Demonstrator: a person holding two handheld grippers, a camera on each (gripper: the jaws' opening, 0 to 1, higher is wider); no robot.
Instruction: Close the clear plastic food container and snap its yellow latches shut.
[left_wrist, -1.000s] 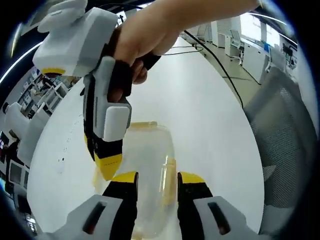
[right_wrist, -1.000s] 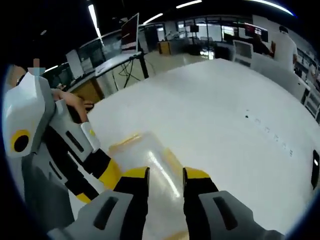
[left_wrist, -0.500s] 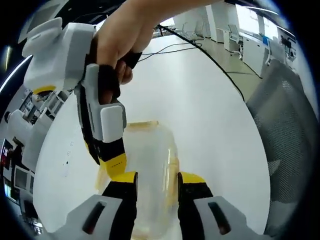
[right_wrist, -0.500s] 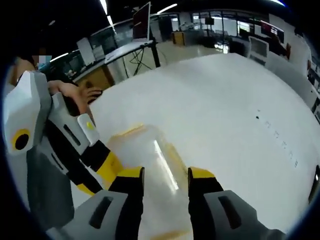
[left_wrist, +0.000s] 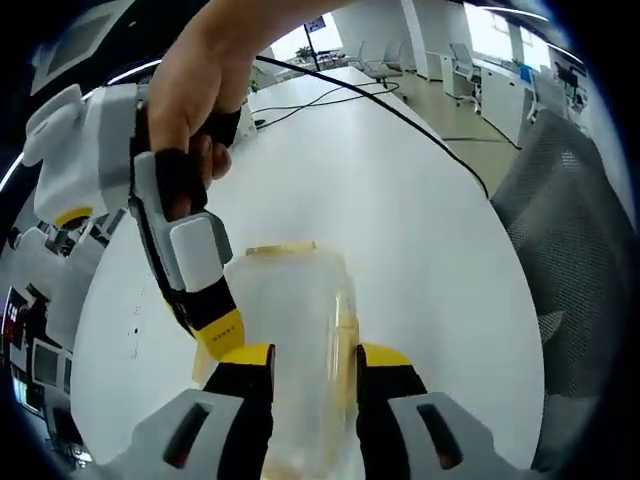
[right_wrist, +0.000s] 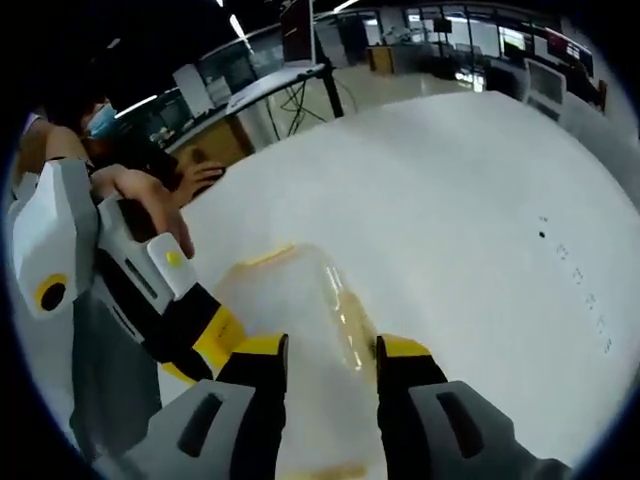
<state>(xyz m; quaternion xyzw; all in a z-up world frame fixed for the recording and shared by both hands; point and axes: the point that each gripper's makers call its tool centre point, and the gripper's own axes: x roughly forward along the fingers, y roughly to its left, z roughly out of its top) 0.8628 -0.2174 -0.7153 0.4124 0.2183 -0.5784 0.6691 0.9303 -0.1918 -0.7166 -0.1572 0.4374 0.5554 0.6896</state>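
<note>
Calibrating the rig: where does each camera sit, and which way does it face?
Left gripper view: rides the left gripper, looking down at the clear plastic food container on the white table; right gripper and a hand enter.
Right gripper view: rides the right gripper, facing the container from another side; left gripper enters.
Shared: container, table.

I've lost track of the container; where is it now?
The clear container lies on the white table, low and centred in both views, between each view's own jaws, with the right tool at its left edge in the left gripper view.
</note>
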